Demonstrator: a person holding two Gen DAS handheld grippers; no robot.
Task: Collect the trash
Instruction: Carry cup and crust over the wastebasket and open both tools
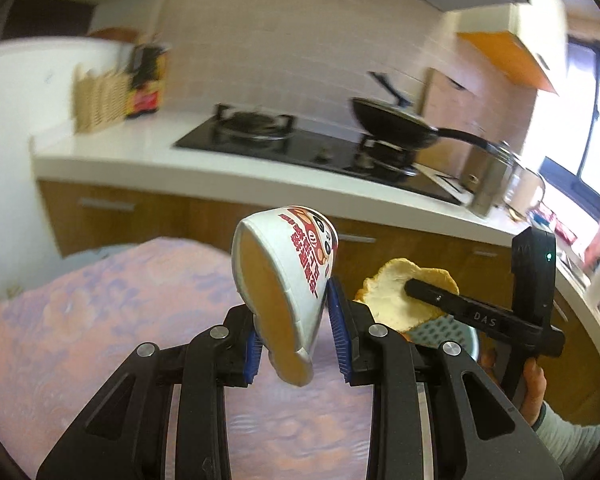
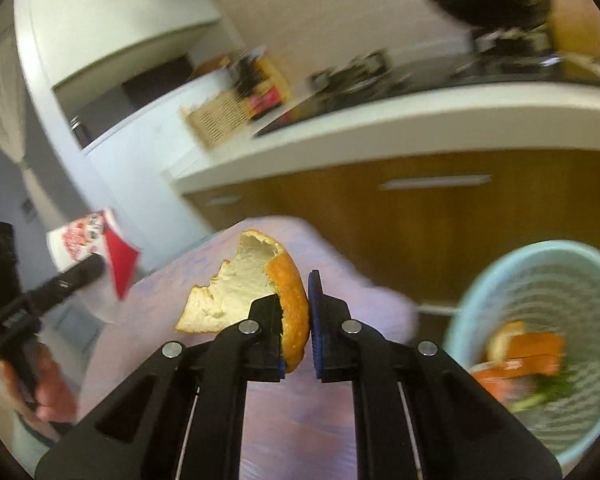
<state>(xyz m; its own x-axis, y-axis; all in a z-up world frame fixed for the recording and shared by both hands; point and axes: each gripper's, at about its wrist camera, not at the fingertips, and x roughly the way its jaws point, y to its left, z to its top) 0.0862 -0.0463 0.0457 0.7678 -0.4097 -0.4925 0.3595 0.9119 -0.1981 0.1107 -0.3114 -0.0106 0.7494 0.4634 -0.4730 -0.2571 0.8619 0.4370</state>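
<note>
Orange peel (image 2: 236, 292), pithy side showing, is pinched by its edge in the right gripper (image 2: 294, 320), whose blue pads are closed on the rind. The left gripper (image 1: 292, 320) holds a crushed paper cup (image 1: 288, 276), tilted mouth-down; its left pad touches the cup wall, while the right pad seems to stand slightly off it, so that hold looks loose, though the cup is clearly carried. Both pieces hang above the pink patterned tablecloth (image 1: 80, 320). The pale blue mesh basket (image 2: 540, 280), already holding peel and green scraps, sits low to the right of the right gripper, beside the wooden cabinet (image 2: 420, 220). The step in hand looks like carrying both items to that basket. To do it well, I would bring the peel over the basket's centre before parting the pads, since a thin curved rind can cling to one pad and drop late. The cup should follow after the right gripper clears away, so the two tools do not crowd the rim. Keeping the cup's mouth downward and lowering it close before letting go should stop it bouncing off the rim.
</note>
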